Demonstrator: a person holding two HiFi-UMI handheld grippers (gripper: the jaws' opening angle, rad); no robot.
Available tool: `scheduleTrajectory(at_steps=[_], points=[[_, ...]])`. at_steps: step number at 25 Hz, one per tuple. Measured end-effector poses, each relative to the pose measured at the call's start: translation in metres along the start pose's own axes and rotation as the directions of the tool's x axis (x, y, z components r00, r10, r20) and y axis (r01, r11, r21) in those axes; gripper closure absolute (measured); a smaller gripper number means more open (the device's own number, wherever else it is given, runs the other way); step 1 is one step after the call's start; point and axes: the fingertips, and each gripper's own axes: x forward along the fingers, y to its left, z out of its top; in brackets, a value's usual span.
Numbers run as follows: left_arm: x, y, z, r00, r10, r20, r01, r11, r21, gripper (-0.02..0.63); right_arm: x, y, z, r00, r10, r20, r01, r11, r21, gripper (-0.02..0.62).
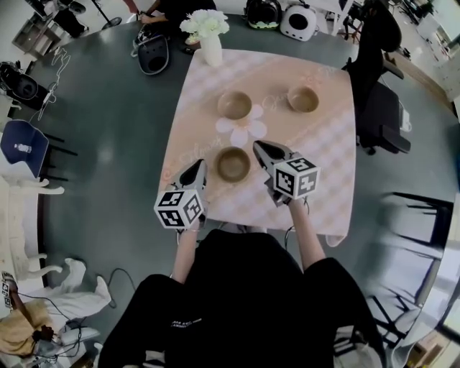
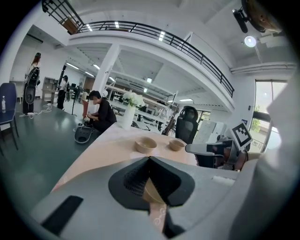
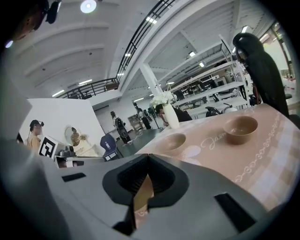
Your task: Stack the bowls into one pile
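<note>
Three tan bowls sit on the pink checked tablecloth [image 1: 327, 154]. One bowl [image 1: 233, 105] is at the far middle, a second [image 1: 303, 99] at the far right, and the third [image 1: 233, 164] is nearest me. My left gripper [image 1: 199, 167] hovers just left of the near bowl and my right gripper [image 1: 259, 146] just right of it. Neither holds anything, and each has its jaws meeting at the tips. The left gripper view shows the two far bowls [image 2: 146, 145] [image 2: 176, 144] ahead. The right gripper view shows them too [image 3: 172, 141] [image 3: 240, 129].
A white vase of flowers [image 1: 203, 32] stands at the table's far edge. A black office chair [image 1: 381, 108] is right of the table and a blue chair [image 1: 21, 147] is off to the left. A person [image 1: 172, 8] crouches beyond the table.
</note>
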Motion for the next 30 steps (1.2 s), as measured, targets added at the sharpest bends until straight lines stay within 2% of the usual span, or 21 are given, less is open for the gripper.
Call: scheduleTrajectory(at_steps=[5,6,7,13,18,26,30], points=[[0.006,0.009,-0.009,1.000,-0.004,-0.028,0.003,1.000,-0.027,0.609,0.017,-0.001,-0.020,0.997,-0.012,-0.077,0.010,1.000,-0.021,0.597],[0.008,0.010,-0.010,0.999,-0.005,-0.032,0.004,1.000,-0.030,0.609,0.021,-0.002,-0.024,0.996,-0.005,-0.092,0.005,1.000,-0.007,0.540],[0.009,0.011,-0.012,0.999,-0.007,-0.037,0.006,1.000,-0.031,0.608,0.024,-0.003,-0.028,0.994,-0.001,-0.108,0.002,1.000,0.008,0.520],[0.017,0.012,-0.022,0.997,-0.030,-0.074,0.028,0.999,-0.035,0.609,0.041,-0.003,-0.041,0.985,-0.002,-0.173,0.005,1.000,0.021,0.471],[0.018,0.015,-0.025,0.996,-0.031,-0.083,0.027,0.999,-0.045,0.609,0.053,-0.002,-0.057,0.972,0.002,-0.236,0.004,1.000,0.026,0.454],[0.020,0.016,-0.023,0.995,-0.051,-0.086,0.048,0.998,-0.043,0.609,0.067,0.001,-0.076,0.945,0.015,-0.327,-0.009,1.000,0.022,0.476],[0.022,0.017,-0.023,0.996,-0.048,-0.080,0.044,0.998,-0.043,0.609,0.068,-0.004,-0.081,0.939,-0.003,-0.343,0.004,1.000,0.000,0.554]])
